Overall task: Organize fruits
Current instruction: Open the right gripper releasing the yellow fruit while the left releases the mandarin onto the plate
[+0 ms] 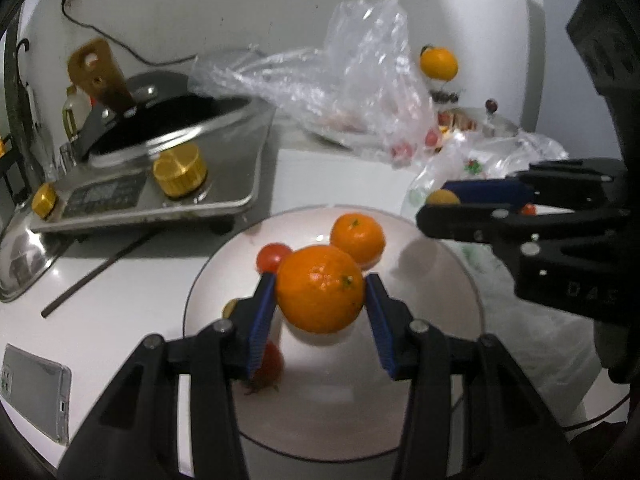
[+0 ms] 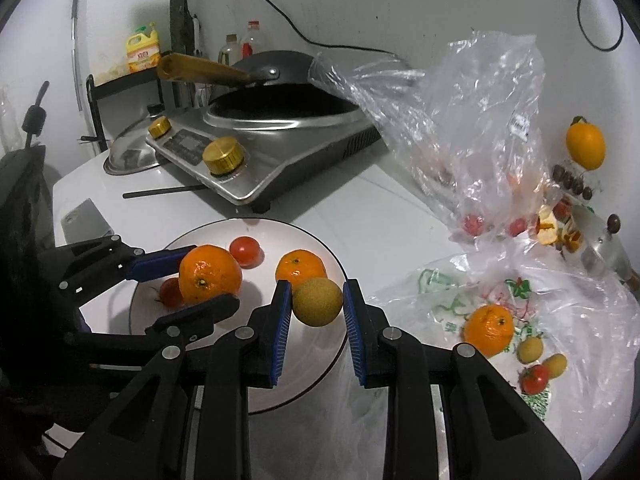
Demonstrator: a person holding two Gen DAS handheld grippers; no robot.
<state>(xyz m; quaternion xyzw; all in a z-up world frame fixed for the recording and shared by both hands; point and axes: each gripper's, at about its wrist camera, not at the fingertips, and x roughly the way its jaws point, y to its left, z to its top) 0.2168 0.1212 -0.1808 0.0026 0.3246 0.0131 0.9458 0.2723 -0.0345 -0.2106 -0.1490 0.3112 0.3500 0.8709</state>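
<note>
I've got the left gripper [image 1: 320,300] pinching an orange [image 1: 320,289], right gripper [image 2: 316,304] pinching a yellow fruit [image 2: 318,301], both mid-frame over the plate [image 1: 432,408]; dropped, they'd roll off

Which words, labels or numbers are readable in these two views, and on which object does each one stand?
"DAS": raised letters on the right hand-held gripper body, left wrist view.
Yellow detergent bottle label: too blurred to read.
Induction cooker control panel: markings too small to read.
Clear plastic bag sticker: unreadable.
Printed plastic bag: green print, unreadable.
</note>
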